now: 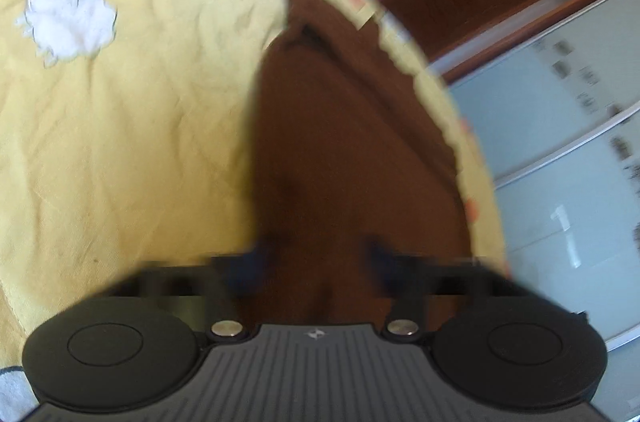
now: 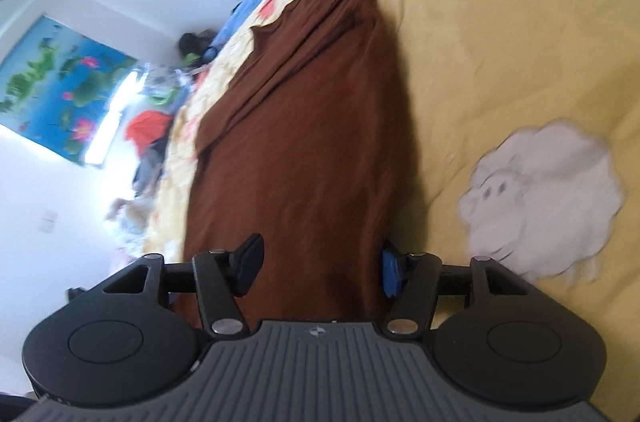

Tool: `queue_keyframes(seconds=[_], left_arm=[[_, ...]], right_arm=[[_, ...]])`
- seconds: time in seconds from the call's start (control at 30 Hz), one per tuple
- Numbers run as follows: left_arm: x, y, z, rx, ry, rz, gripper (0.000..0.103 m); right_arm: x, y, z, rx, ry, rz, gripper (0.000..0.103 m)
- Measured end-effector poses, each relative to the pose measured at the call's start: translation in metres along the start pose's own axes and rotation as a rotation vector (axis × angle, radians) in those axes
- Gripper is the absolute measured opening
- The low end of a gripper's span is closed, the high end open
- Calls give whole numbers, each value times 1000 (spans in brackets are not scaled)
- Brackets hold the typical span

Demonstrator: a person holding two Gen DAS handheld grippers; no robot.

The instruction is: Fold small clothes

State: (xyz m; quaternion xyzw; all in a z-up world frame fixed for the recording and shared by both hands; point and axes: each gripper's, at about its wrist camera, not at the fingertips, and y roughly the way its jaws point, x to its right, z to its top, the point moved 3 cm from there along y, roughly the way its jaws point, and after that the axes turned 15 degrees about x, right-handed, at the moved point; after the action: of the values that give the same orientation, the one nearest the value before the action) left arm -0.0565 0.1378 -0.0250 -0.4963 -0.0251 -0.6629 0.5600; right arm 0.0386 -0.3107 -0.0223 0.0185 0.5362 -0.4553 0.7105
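The long brown cloth garment (image 2: 304,126) lies lengthwise on the yellow quilted bed cover (image 2: 500,54), running away from both cameras. The left gripper (image 1: 316,262) looks blurred with its fingers apart around the cloth, so I cannot tell its grip. The right gripper (image 2: 316,270) stands released, its fingers (image 2: 250,264) spread over the near end.

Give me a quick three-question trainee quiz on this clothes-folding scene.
1. True or false: the brown garment lies on a yellow bedspread.
2. Which patch sits beside the garment in the right wrist view? A) white sheep patch B) green frog C) blue car
3. Fill in: the right tool has its jaws ___, with the garment between them.
Key: 1 true; 2 A; 3 open.
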Motion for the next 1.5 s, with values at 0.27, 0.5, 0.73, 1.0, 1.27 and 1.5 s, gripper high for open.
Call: queue_keyframes(seconds=[0.27, 0.5, 0.73, 1.0, 1.27, 1.5], left_arm=[[6, -19, 6, 7, 142, 35, 8], [-13, -40, -13, -31, -29, -90, 67], [-15, -39, -30, -39, -130, -160, 70], [-24, -59, -9, 33, -126, -128, 70], [-37, -34, 10, 42, -136, -98, 71], [-38, -13, 17, 27, -171, -92, 34]], right_arm=[[21, -32, 6, 64, -15, -87, 10], [19, -49, -18, 26, 61, 20, 58], [1, -40, -49, -100, 88, 86, 54], [13, -61, -45, -85, 44, 14, 13], [23, -55, -52, -103, 81, 30, 10], [29, -58, -54, -99, 119, 38, 10]])
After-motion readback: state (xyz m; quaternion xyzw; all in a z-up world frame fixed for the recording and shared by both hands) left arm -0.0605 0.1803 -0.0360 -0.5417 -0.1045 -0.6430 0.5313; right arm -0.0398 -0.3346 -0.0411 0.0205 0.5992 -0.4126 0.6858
